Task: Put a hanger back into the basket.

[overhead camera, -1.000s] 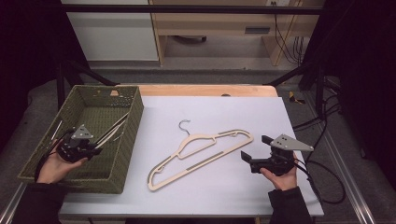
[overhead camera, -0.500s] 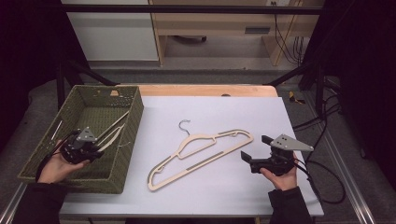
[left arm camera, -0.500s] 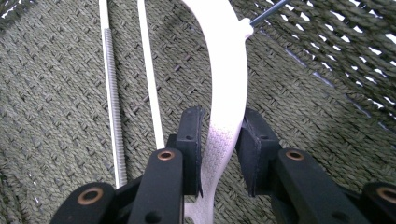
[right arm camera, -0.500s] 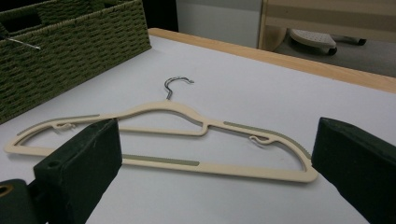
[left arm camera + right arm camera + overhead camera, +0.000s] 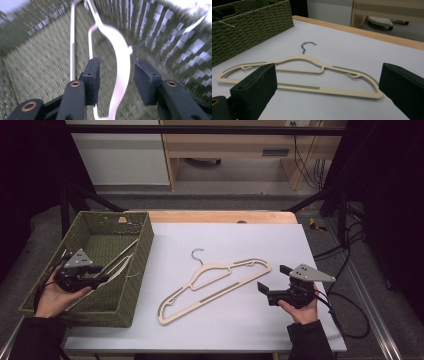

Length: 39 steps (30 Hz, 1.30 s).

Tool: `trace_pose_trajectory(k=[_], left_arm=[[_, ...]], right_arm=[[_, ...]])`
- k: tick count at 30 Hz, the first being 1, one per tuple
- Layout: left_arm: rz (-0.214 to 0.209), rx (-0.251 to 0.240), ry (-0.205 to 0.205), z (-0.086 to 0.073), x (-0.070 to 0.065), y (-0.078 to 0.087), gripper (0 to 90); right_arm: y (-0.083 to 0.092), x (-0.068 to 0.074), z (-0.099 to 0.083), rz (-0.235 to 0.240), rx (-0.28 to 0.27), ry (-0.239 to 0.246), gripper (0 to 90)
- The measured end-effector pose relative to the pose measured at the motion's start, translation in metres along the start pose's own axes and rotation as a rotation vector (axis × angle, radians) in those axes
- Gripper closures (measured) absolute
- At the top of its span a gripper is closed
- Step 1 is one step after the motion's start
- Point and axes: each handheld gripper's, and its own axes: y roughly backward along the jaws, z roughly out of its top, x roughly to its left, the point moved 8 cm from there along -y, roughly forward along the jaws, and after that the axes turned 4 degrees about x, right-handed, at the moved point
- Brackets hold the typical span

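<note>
A cream hanger [image 5: 215, 282] with a metal hook lies flat on the white table top, also seen close up as the hanger [image 5: 302, 72] in the right gripper view. My right gripper [image 5: 271, 278] rests just right of it, jaws wide open and facing it, nothing between them [image 5: 329, 75]. A second pale hanger [image 5: 120, 260] leans inside the green woven basket [image 5: 145, 250]. My left gripper [image 5: 102, 279] is inside the basket; its jaws have just been opening. That hanger's strip [image 5: 122, 55] runs between the jaws with gaps on both sides, so the left gripper [image 5: 116, 67] is open.
The basket wall [image 5: 249, 30] stands at the table's left, with its woven sides [image 5: 162, 37] close around my left gripper. A wooden strip [image 5: 220, 216] edges the table's far side. Cables [image 5: 345, 300] trail off the right edge.
My left gripper has lifted a little inside the basket and its jaws stand wider around the hanger there. The right gripper and the hanger on the table have not moved.
</note>
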Motion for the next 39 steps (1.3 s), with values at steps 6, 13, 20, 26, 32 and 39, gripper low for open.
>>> trace_pose_trajectory(k=[6,13,20,26,32,39], left_arm=[[0.023,-0.150,0.066,0.023,-0.008,0.022,44.7],[0.005,-0.297,0.110,0.046,-0.035,0.038,30.1],[-0.039,-0.406,0.137,0.068,-0.073,0.040,17.4],[-0.076,-0.451,0.141,0.081,-0.104,0.034,13.9],[-0.102,-0.468,0.139,0.089,-0.129,0.020,13.8],[-0.146,-0.421,0.103,0.090,-0.153,-0.007,14.7]], right_arm=[[0.000,0.001,0.001,0.002,-0.002,0.000,2.3],[0.000,0.001,0.002,0.006,-0.009,-0.004,2.3],[-0.001,0.002,0.002,0.008,-0.012,-0.007,2.2],[-0.001,0.002,0.003,0.010,-0.020,-0.018,2.2],[-0.002,0.003,0.003,0.013,-0.019,-0.021,1.7],[-0.001,0.003,0.005,0.012,-0.024,-0.026,1.3]])
